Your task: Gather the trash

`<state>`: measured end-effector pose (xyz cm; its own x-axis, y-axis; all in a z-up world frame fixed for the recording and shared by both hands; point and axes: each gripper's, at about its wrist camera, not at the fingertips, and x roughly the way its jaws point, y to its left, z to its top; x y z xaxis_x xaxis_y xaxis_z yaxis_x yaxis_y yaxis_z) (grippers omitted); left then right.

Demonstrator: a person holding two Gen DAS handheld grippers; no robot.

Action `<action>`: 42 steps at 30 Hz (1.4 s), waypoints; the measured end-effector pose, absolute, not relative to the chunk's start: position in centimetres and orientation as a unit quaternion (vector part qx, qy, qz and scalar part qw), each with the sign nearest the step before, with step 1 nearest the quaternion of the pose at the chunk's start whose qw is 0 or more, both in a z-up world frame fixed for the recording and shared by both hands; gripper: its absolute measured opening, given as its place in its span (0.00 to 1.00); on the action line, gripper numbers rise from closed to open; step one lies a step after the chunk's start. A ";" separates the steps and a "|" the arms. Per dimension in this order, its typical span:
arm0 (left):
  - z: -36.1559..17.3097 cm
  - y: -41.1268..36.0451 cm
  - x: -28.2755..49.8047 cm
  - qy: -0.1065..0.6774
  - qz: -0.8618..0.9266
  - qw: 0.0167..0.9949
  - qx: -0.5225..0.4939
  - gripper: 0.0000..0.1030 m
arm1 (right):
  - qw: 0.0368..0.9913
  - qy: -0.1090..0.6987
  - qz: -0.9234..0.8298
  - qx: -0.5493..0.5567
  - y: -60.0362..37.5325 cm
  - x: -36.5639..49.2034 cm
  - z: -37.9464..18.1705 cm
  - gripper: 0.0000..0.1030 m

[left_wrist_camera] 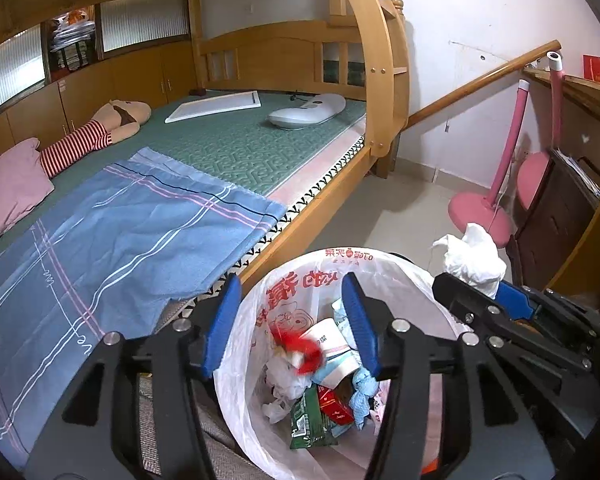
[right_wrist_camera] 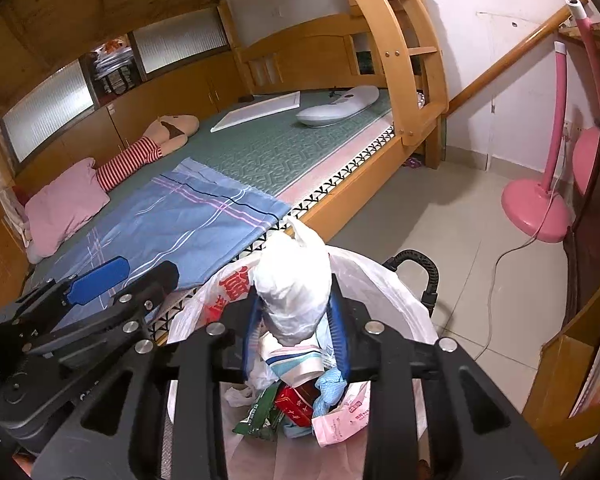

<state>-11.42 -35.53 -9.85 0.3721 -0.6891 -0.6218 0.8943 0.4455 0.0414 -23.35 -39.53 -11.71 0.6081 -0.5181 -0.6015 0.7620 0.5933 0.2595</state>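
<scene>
A trash bin lined with a white plastic bag [left_wrist_camera: 400, 268] with red print stands on the floor beside the bed; the bag also shows in the right wrist view [right_wrist_camera: 384, 280]. It holds several pieces of trash, among them a green wrapper [left_wrist_camera: 310, 420], a red box [right_wrist_camera: 296, 402] and a paper cup [left_wrist_camera: 332, 348]. A blurred red scrap [left_wrist_camera: 302, 350] is in mid-air over the bin, between my open left gripper's [left_wrist_camera: 292, 324] fingers. My right gripper [right_wrist_camera: 296, 322] is shut on a crumpled white plastic bag [right_wrist_camera: 294, 288] above the bin; the bag also shows in the left wrist view [left_wrist_camera: 474, 258].
A wooden bunk bed [left_wrist_camera: 312, 216] with a green mat, blue cloth [left_wrist_camera: 120, 240], pink pillow and doll lies to the left. A pink fan stand [right_wrist_camera: 536, 212] with a cable stands on the tiled floor at right. Wooden furniture [right_wrist_camera: 568, 380] is at the right edge.
</scene>
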 end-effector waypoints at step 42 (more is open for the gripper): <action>-1.2 -28.6 -10.9 0.170 -0.446 0.873 0.103 0.97 | 0.820 0.121 -0.539 0.150 -36.4 -26.9 -4.9 0.97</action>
<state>-10.94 -28.60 -1.17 0.5439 -0.7440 -0.3881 0.8138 0.5805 0.0277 -26.86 -36.36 -4.86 0.3891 -0.8479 -0.3602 0.9205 0.3730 0.1163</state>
